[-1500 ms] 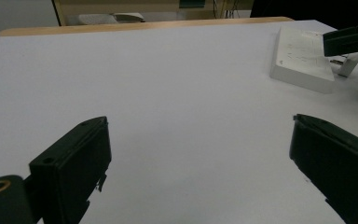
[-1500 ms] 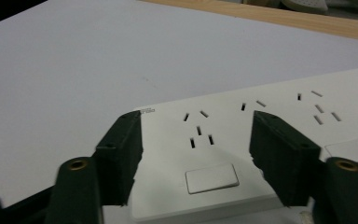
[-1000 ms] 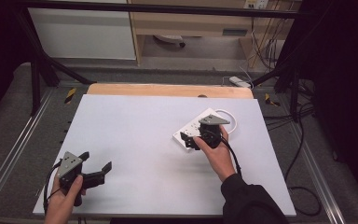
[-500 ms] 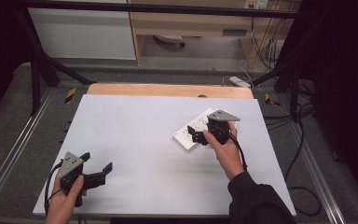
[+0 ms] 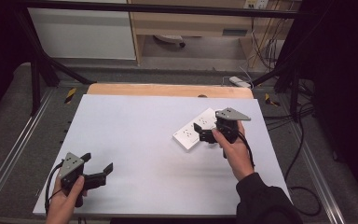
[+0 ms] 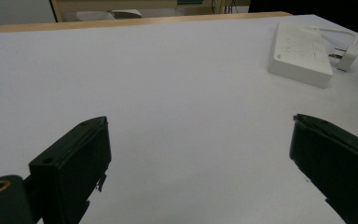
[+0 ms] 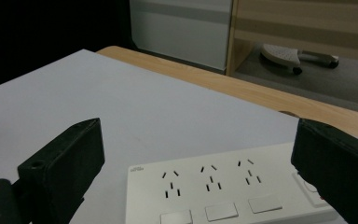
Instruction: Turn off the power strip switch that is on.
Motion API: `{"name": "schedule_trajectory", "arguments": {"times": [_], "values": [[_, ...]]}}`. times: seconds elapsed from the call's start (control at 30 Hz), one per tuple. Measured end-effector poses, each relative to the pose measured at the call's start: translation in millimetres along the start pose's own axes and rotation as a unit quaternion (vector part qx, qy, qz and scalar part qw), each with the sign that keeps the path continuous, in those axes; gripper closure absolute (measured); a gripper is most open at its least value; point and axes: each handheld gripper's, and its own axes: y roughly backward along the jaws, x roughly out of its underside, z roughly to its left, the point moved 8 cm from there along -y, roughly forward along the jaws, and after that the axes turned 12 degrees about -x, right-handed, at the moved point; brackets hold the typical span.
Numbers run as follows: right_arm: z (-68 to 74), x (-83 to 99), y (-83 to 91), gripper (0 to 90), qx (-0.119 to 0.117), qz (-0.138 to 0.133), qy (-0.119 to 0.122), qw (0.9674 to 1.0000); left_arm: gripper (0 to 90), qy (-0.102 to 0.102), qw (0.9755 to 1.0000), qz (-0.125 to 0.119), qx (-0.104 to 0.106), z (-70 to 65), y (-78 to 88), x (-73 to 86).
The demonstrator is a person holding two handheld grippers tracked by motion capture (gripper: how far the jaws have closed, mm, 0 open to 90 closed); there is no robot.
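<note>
Left gripper: black two-jaw gripper [image 5: 97, 170] with a grey three-cornered plate on top, held in the person's left hand [image 5: 64, 200] near the front left corner of the table; its jaws were spread wide with nothing between them, and in the left gripper view [image 6: 200, 154] only bare white surface lay in the gap.
Right gripper: matching black gripper [image 5: 204, 133] in the right hand [image 5: 235, 149], toward the right side of the table; its jaws stood wide apart, held just over the near end of the power strip and gripping nothing [image 7: 198, 163].
Power strip: flat white plastic rectangular power strip [image 5: 196, 129] lay flat on the table, angled, right of centre; the right gripper view showed three socket groups with a rectangular switch under each [image 7: 223, 191].
Plug and cord: white plug on a white cord [image 6: 347, 51] lay just beside the strip's far end, seen from the left gripper view.
Table: white tabletop [image 5: 140, 130] with a pale wooden strip [image 5: 168, 90] along its far edge.
Spacing: the two grippers were well apart, the left one far from the strip.
Surroundings: black cables [image 5: 303, 154] trailed over the grey floor to the right of the table.
</note>
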Motion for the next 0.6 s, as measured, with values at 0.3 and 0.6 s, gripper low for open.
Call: {"name": "schedule_trajectory", "arguments": {"times": [0.3, 0.6], "values": [[-0.3, -8.6, 18.1, 2.5, 0.006, -0.024, 0.019, 0.9995, 5.2, -0.003, 1.0, 0.0, 0.001, -0.3, 0.4, 0.1], [-10.2, -8.2, 46.2, 2.3, 0.022, -0.047, 0.021, 0.9985, 5.2, -0.004, 1.0, 0.0, 0.0, -0.8, 0.2, -0.1]]}}
